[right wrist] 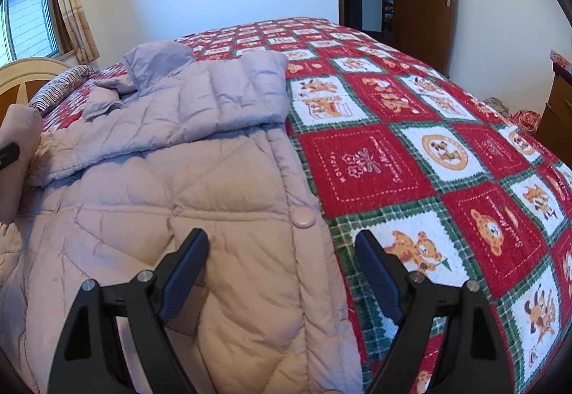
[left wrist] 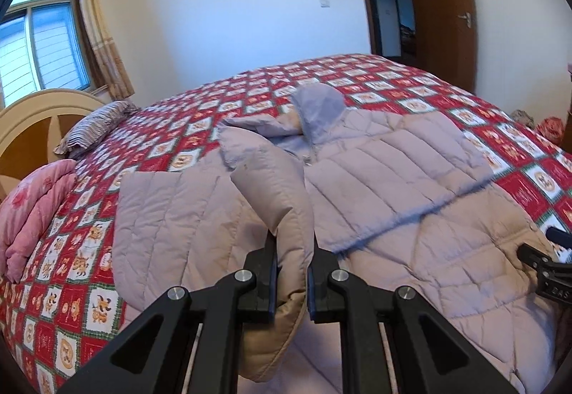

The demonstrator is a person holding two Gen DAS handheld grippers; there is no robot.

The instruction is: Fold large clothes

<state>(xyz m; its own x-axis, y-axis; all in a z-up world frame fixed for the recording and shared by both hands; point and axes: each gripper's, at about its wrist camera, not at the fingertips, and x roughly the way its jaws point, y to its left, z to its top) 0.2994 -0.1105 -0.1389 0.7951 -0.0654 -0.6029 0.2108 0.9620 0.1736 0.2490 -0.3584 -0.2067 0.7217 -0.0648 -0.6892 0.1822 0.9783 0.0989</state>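
Jaws of the left gripper (left wrist: 291, 251) are nearly closed and are clamped on a puffy sleeve (left wrist: 282, 201) of the quilted coat (left wrist: 393, 186), which is pinched between the two black pads at the lower centre of the left wrist view and is lifted clear of the coat's body. Jaws of the right gripper (right wrist: 280, 260) are spread wide with nothing held; in the right wrist view the left finger (right wrist: 186, 272) is seen over the coat's pale front panel, the right finger (right wrist: 375, 276) over the bedspread (right wrist: 447, 151), and the coat's edge with a round snap button (right wrist: 303, 217) lies between them. Whether the pads touch the fabric cannot be told. The coat is spread on the red, white and green patchwork bedspread, across the lower left of the right wrist view, with its other sleeve (right wrist: 228, 108) folded across the chest and its hood (right wrist: 157, 58) pointing toward the upper left. No containers are in sight. A striped pillow (left wrist: 96, 129) and a folded pink quilt (left wrist: 32, 215) are seen at the left edge of the left wrist view, by the headboard (left wrist: 39, 115).
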